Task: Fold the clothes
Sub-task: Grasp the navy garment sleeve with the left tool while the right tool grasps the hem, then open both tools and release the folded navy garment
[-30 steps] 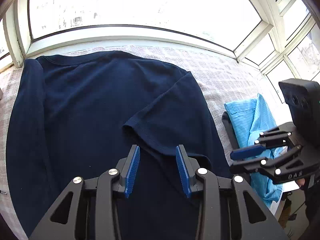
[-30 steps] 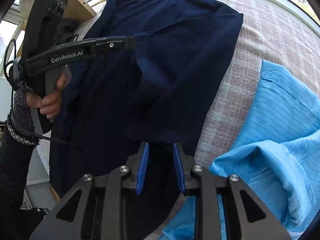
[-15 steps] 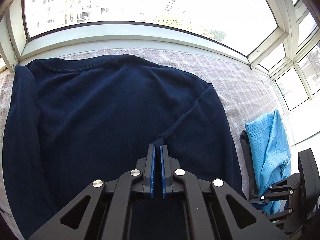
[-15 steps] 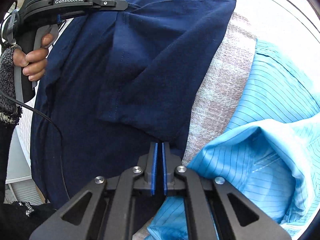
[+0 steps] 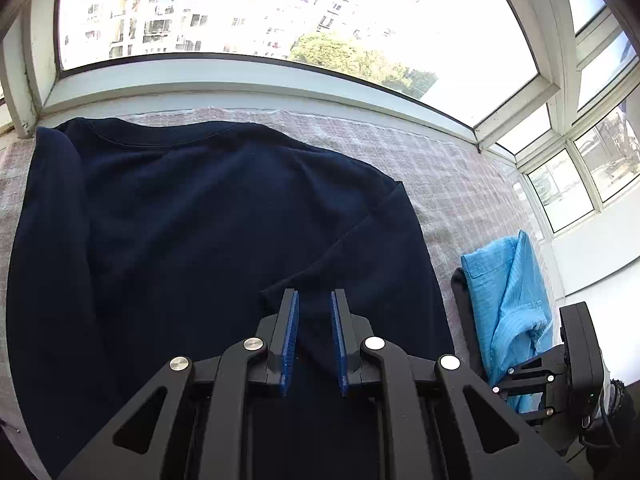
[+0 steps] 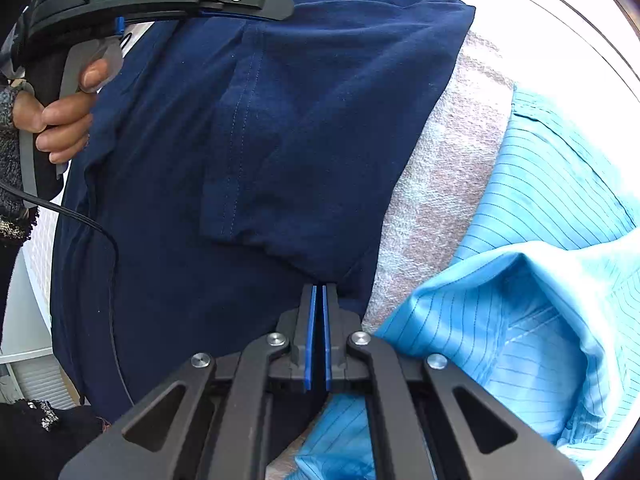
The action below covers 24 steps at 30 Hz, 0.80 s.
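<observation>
A navy sweatshirt [image 5: 192, 232] lies flat on the checked table cloth [image 5: 460, 184], its right sleeve [image 6: 280, 140] folded across the body. My left gripper [image 5: 314, 300] hovers over that sleeve's cuff; its jaws are opening, and the blue pads stand apart from the cloth beneath them. In the right wrist view the left gripper [image 6: 276, 2] shows side-on, held by a hand [image 6: 60, 124]. At the sweatshirt's right edge my right gripper [image 6: 319, 292] is shut, with the navy fabric drawn to a point at its tips.
A light blue striped shirt [image 6: 528, 240] lies bunched at the table's right end, touching the right gripper's side, and also shows as a blue shirt [image 5: 504, 300] in the left view. A window sill [image 5: 240, 80] runs behind the table. A black cable [image 6: 100, 232] crosses the sweatshirt.
Both grippers went from open to shut half a second ago, the left on the sleeve cuff. The left jaws have since parted off the cuff. The right stays shut.
</observation>
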Tool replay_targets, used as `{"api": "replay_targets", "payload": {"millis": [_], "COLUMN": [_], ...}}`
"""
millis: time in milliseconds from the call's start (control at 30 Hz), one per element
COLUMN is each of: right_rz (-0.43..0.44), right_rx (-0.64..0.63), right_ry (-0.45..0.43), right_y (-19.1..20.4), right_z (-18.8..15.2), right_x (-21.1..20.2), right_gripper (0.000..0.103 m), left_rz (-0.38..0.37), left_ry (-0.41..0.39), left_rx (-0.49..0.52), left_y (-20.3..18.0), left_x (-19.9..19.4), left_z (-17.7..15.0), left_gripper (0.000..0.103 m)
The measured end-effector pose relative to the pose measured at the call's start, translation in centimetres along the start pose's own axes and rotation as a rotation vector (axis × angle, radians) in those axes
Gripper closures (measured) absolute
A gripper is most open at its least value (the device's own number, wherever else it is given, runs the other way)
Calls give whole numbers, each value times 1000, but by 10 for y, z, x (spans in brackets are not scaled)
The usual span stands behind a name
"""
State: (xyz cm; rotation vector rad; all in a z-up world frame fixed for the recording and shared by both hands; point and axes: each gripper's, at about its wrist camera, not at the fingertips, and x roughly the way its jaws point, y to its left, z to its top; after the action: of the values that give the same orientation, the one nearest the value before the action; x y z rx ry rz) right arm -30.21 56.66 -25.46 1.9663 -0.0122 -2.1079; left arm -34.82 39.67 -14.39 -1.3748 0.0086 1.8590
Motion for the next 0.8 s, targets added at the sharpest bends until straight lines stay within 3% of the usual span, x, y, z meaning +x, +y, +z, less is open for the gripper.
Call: {"api": "replay_targets", "payload": {"millis": [67, 133, 167, 200, 267, 367, 433, 500, 600, 633, 667, 733, 800], "right_rz": [3, 10, 15, 19, 29, 39, 53, 94, 156, 166, 165, 165, 164], "right_rx": [6, 13, 17, 19, 29, 41, 57, 83, 118, 119, 118, 116, 117], "right_ry": [-4, -11, -15, -17, -15, -5, 9, 34, -50, -87, -97, -113, -57], "right_y": [1, 1, 1, 1, -8, -13, -14, -16, -19, -19, -18, -16, -14], "right_z": [1, 1, 1, 1, -4, -4, -2, 2, 8, 12, 17, 27, 38], "right_x": [0, 0, 1, 1, -2, -3, -3, -6, -33, -40, -39, -37, -16], "right_gripper": [101, 101, 101, 101, 101, 101, 100, 97, 97, 96, 94, 90, 90], "left_rz": [2, 150, 229, 291, 398, 253, 152, 74, 138, 184, 230, 172, 105], "left_ry": [12, 18, 20, 6, -26, -36, -34, -11, 42, 37, 32, 8, -8], "left_rx": [47, 80, 97, 91, 69, 68, 88, 125, 158, 169, 180, 162, 165], "left_y": [-13, -12, -10, -7, 1, -9, -22, -38, -40, -39, -38, -41, -48], "left_x": [17, 27, 32, 30, 22, 2, -5, 1, 15, 13, 11, -7, -22], "left_z": [3, 6, 7, 9, 13, 4, -5, -17, -31, -34, -37, -44, -56], "left_gripper": [87, 83, 85, 100, 98, 95, 79, 71, 72, 84, 84, 84, 79]}}
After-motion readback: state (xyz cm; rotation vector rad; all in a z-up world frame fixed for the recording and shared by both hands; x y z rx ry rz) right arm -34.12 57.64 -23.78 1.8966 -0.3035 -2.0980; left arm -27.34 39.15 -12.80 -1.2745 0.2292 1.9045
